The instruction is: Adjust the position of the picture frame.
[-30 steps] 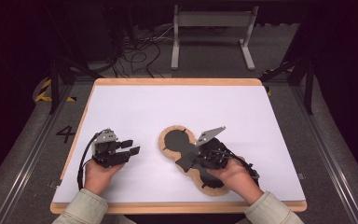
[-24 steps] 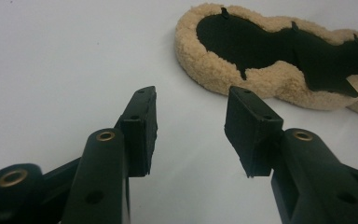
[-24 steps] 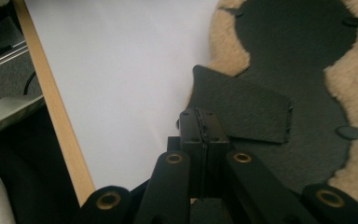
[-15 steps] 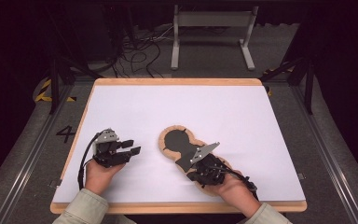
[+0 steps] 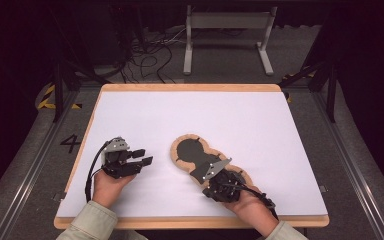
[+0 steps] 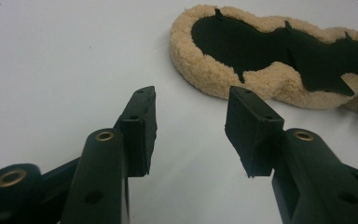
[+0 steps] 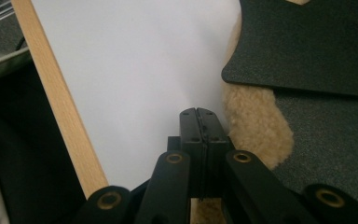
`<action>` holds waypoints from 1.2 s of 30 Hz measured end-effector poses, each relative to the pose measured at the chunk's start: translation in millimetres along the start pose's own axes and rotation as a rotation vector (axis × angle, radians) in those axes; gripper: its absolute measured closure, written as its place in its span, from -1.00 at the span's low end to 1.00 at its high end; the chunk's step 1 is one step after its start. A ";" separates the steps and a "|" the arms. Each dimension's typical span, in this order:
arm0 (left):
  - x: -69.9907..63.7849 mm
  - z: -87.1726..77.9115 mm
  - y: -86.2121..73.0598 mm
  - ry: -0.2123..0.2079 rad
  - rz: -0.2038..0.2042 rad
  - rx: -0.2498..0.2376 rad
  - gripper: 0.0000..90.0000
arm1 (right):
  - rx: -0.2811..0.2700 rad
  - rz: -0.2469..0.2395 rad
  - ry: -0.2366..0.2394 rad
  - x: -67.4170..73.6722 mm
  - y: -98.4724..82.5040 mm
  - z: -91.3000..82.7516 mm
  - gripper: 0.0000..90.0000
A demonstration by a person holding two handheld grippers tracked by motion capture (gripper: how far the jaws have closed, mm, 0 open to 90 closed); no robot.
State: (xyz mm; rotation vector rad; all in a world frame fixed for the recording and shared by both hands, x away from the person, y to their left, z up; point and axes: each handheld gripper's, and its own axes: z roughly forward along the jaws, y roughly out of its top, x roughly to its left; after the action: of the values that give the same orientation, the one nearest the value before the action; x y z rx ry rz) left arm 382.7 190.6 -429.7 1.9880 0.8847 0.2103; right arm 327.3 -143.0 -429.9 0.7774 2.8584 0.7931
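Observation:
A tan fleece pad (image 5: 192, 150) with a black inner face lies on the white table (image 5: 260, 130), running from the centre toward the near right. My right gripper (image 5: 212, 190) hangs low over its near end, jaws shut with nothing seen between them. In the right gripper view the shut gripper (image 7: 199, 114) points at bare table just beside the fleece rim (image 7: 254, 121). My left gripper (image 5: 144, 156) rests at the near left, open and empty. In the left gripper view the gripper (image 6: 193, 100) faces the pad (image 6: 205, 65) from a short way off.
The table's wooden rim (image 7: 60, 107) runs close to the right gripper on the near side. Beyond the far edge stand a metal frame (image 5: 227, 30) and loose cables (image 5: 145, 55) on the floor. A floor mark "4" (image 5: 70, 143) sits left of the table.
The right gripper has come down and toward the near edge, from above the pad's middle to low over its near end. The left gripper has stayed put.

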 end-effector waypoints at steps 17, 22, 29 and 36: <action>-2.9 9.0 6.2 -0.023 0.005 0.006 0.18 | -0.010 0.095 -0.154 -39.9 -29.5 -21.7 1.00; -2.6 9.7 7.0 -0.026 0.011 0.007 0.18 | -0.019 0.095 -0.173 -48.3 -33.5 -24.0 1.00; -3.3 10.6 7.3 -0.029 0.002 0.006 0.18 | -0.051 0.136 -0.190 -53.8 -38.7 -30.3 1.00; -4.4 11.8 8.8 -0.034 0.006 0.006 0.18 | -0.180 0.224 -0.247 -62.1 -48.2 -67.1 1.00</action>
State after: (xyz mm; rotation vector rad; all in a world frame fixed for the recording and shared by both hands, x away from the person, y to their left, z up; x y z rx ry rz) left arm 389.5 176.8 -428.4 1.9942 0.8581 0.1768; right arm 345.9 -240.1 -399.9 1.0974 2.4739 0.8934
